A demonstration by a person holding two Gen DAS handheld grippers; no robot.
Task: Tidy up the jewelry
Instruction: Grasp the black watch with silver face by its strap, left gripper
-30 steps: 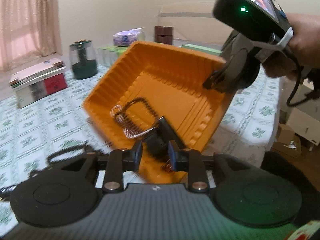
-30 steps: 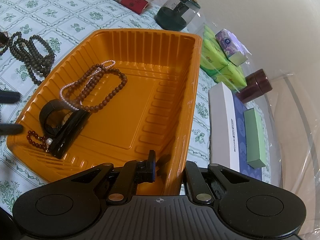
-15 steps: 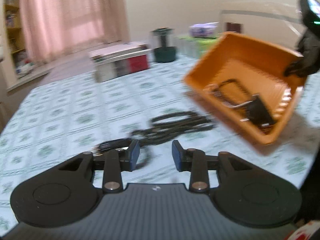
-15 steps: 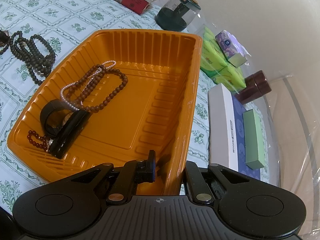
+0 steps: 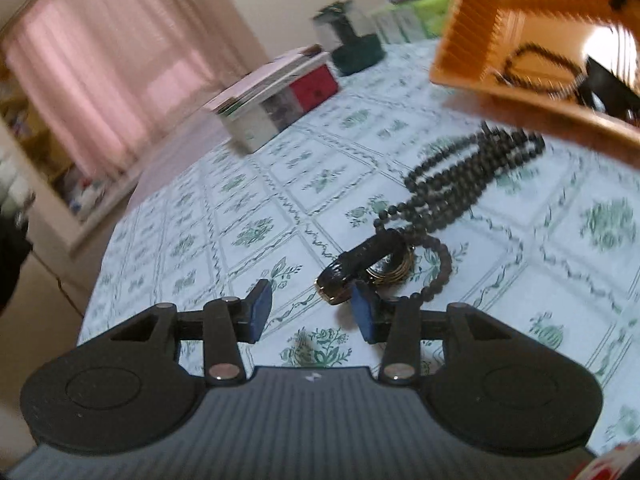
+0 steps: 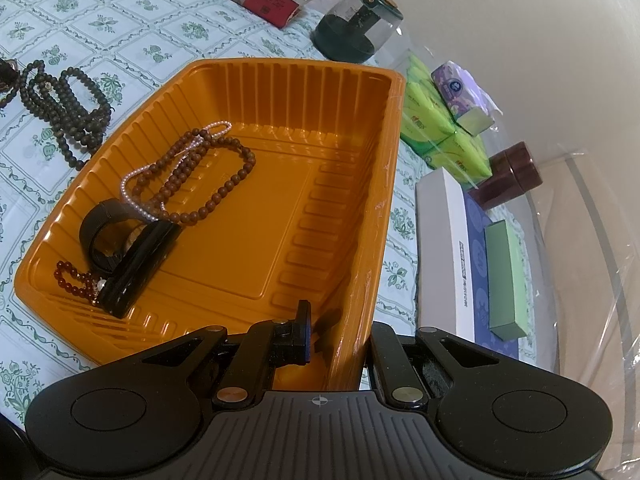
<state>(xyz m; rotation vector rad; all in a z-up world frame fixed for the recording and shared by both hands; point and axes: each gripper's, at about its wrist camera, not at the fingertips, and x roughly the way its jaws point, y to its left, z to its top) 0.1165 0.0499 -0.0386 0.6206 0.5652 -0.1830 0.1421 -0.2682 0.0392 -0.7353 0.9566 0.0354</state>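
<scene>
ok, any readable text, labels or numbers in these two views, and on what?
Nothing can be read.
white and blue box: dark print along its side, too small.
green tissue packs: red mark, blurred.
purple tissue pack: round blue logo, illegible.
red book: faint print, illegible.

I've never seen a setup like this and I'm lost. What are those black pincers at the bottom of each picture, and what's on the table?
Each picture comes from a camera on a hand-held two-finger gripper, looking along its fingers. No robot: a person holds one per hand. The left gripper is open and empty, just above a black-strapped wristwatch and a dark bead necklace on the flowered tablecloth. The right gripper pinches the wall of an orange tray holding brown beads, a pearl strand and a black watch.
</scene>
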